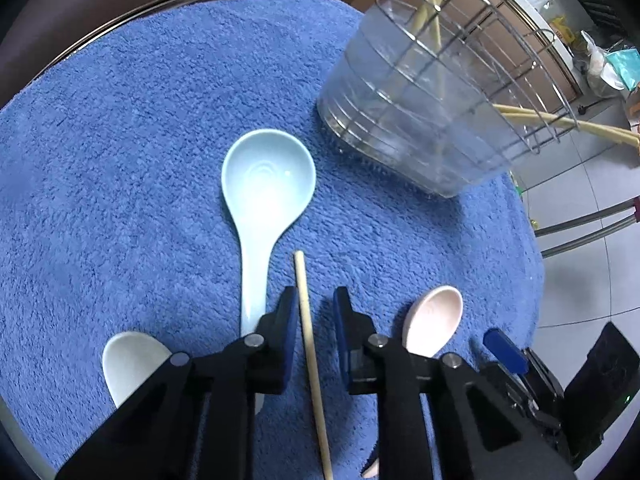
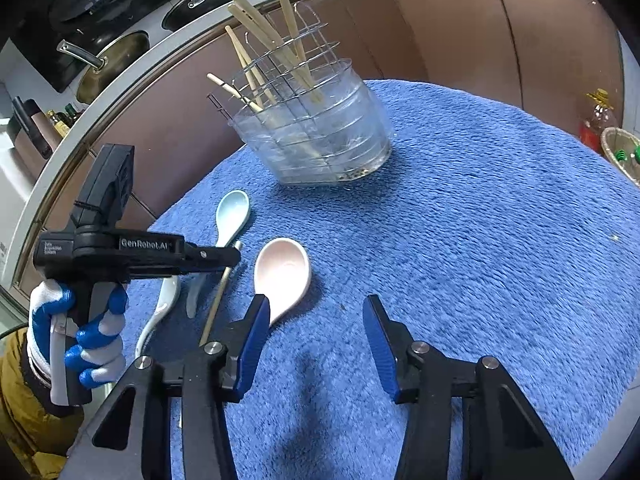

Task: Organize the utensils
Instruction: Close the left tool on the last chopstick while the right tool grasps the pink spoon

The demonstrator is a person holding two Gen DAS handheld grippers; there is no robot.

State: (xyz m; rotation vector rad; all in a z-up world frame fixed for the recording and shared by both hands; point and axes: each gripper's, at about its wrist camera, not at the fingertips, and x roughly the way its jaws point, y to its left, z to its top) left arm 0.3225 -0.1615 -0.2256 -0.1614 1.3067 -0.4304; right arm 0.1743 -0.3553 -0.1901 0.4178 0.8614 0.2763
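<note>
A single wooden chopstick (image 1: 310,344) lies on the blue towel (image 1: 120,160) between the fingers of my left gripper (image 1: 316,300), which is open around it, its left pad close to it. A light blue spoon (image 1: 264,200) lies just left, a white spoon (image 1: 128,364) at lower left, a pink spoon (image 1: 434,320) to the right. My right gripper (image 2: 316,312) is open and empty, hovering beside the pink spoon (image 2: 284,272). The clear utensil holder with a wire rack (image 2: 316,136) holds several chopsticks (image 2: 272,44).
The holder (image 1: 420,120) stands at the towel's far right in the left wrist view. A counter with pans (image 2: 112,60) runs behind. A bottle (image 2: 598,120) and basket (image 2: 622,152) stand at far right. The table edge and tiled floor (image 1: 580,280) lie to the right.
</note>
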